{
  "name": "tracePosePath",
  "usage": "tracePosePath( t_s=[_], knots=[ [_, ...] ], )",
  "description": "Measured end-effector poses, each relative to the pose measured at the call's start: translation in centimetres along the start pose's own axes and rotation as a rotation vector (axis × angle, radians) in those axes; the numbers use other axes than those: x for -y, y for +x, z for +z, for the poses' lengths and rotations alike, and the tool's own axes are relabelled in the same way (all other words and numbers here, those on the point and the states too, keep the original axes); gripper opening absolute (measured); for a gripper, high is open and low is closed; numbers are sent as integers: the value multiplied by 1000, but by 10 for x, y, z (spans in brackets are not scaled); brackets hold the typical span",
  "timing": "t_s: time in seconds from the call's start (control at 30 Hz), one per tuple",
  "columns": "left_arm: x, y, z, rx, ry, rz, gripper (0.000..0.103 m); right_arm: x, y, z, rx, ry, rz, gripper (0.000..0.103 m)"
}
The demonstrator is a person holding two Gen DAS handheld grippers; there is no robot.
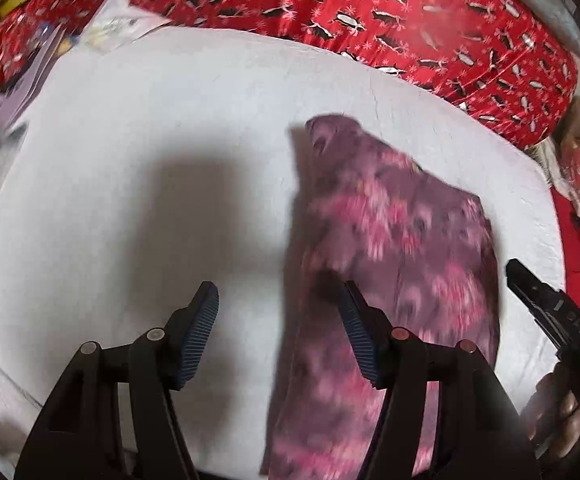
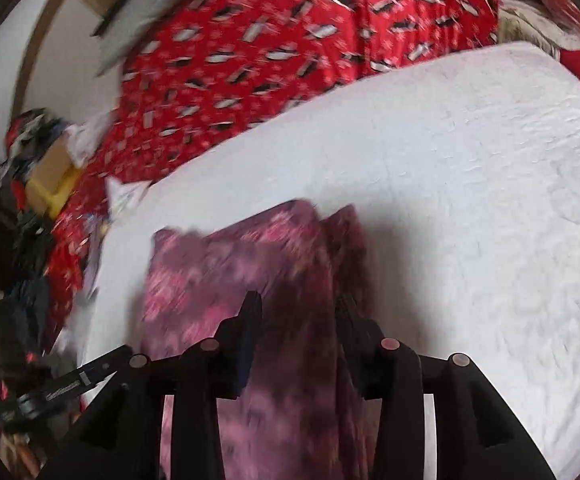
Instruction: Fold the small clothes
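The purple-pink garment lies on the white pad, soft and light, I judge; I'd take a far corner. My left gripper gapes empty beside it; my right gripper hangs open above it.

The white quilted cover lay bare and flat to the left of the purple-pink garment, open room for the left gripper, whose jaws stood apart above it. In the right wrist view the cover ran equally bare to the right of the garment. The red penguin-print blanket bounded the far side. Loose papers crowded the far left corner, and a heap of clutter (blurred, contents unclear) stood along the left edge. The right gripper hung over the cloth.
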State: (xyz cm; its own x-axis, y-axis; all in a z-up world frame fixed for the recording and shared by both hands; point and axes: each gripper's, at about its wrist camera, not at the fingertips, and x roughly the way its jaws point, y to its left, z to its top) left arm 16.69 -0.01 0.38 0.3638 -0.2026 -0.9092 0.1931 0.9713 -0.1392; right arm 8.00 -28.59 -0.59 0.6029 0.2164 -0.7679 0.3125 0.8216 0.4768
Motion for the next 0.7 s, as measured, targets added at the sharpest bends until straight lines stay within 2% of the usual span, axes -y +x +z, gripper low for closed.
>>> tracePosePath(
  t_s=[0.07, 0.1, 0.13, 0.17, 0.23, 0.3, 0.37, 0.4, 0.5, 0.57, 0.6, 0.63, 0.7],
  knots=[
    [6, 9, 14, -12, 10, -1, 61, 4, 21, 9, -26, 26, -21, 41],
    [8, 11, 20, -9, 12, -1, 61, 6, 28, 12, -50, 23, -33, 36],
    [10, 13, 26, 0, 17, 3, 61, 4, 32, 11, -70, 12, -45, 27],
    [12, 14, 31, 9, 21, 3, 61, 0, 36, 14, -74, -19, -43, 8],
    [12, 21, 37, 33, 22, 9, 63, -5, 22, 17, 25, -64, 17, 8],
    [10, 35, 37, 33, 8, 33, 68, 3, 14, 15, 84, -32, 53, 7],
    [10, 52, 39, 11, 9, 56, 73, 18, 27, 12, 70, 18, 27, 7],
    [8, 57, 41, 6, 12, 54, 73, 27, 42, 9, 11, 37, 11, 8],
    [2, 43, 43, 14, -7, 34, 72, 29, 40, 9, 5, 80, 36, 10],
    [-2, 25, 41, 57, -52, -17, 72, 20, 25, 17, 59, 68, 42, 15],
    [0, 19, 40, 78, -62, -38, 72, 14, 19, 21, 102, 43, 77, 15],
    [5, 17, 39, 90, -57, -30, 72, 8, 15, 23, 132, 15, 113, 15],
    [17, 23, 41, 91, -29, 7, 72, -7, 18, 28, 131, -34, 136, 15]
  ],
)
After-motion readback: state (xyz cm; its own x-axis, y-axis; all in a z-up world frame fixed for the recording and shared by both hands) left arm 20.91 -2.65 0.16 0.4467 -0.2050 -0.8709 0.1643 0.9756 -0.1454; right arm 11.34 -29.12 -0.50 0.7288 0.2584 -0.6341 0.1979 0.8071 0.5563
